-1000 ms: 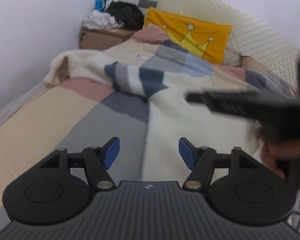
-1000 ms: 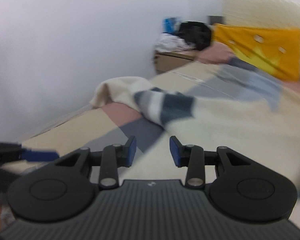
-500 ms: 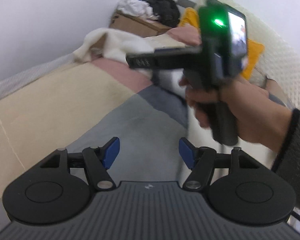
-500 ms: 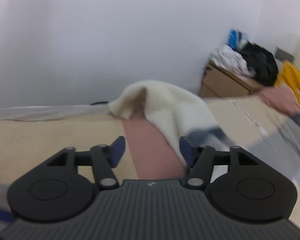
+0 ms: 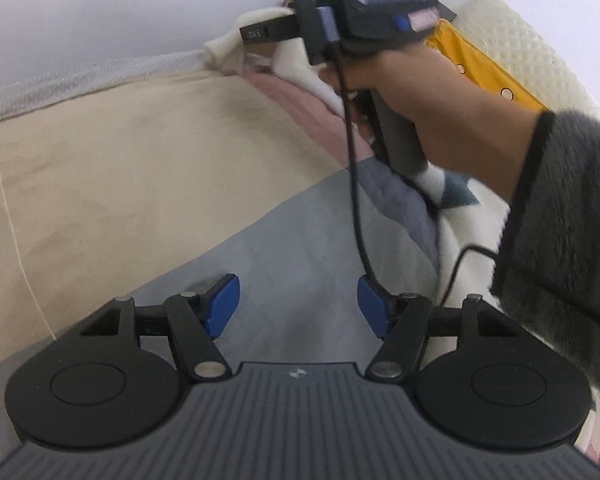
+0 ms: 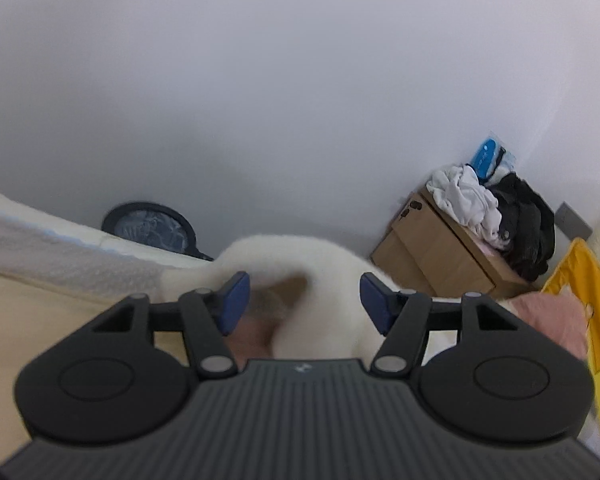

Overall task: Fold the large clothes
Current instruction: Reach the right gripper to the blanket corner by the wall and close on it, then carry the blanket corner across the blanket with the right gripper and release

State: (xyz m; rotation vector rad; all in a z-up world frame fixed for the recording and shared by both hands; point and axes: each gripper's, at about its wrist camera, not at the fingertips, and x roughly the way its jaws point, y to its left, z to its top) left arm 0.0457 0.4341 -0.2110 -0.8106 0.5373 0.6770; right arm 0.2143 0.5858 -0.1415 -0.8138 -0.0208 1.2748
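Garment (image 6: 332, 280) lies on the bed (image 5: 120, 168), bunched at the far edge by the wall (image 6: 260, 80). Cardboard box (image 6: 432, 248) right of it, clothes pile (image 6: 492, 208) on top. Pillow (image 6: 580, 320) far right.

The bed cover (image 5: 112, 168) is patched in beige, dusty pink and blue-grey blocks. The garment (image 6: 320, 280) is cream fleece, with dark teal and grey blocks (image 5: 452, 188) showing near the wrist. The pillow (image 6: 596, 320) is mustard yellow with white line-work. Each hand-held gripper (image 5: 298, 304) (image 6: 304, 296) is black with 2 blue pads. The sleeve (image 5: 568, 216) is fuzzy charcoal grey, and the box (image 6: 440, 252) is brown cardboard.
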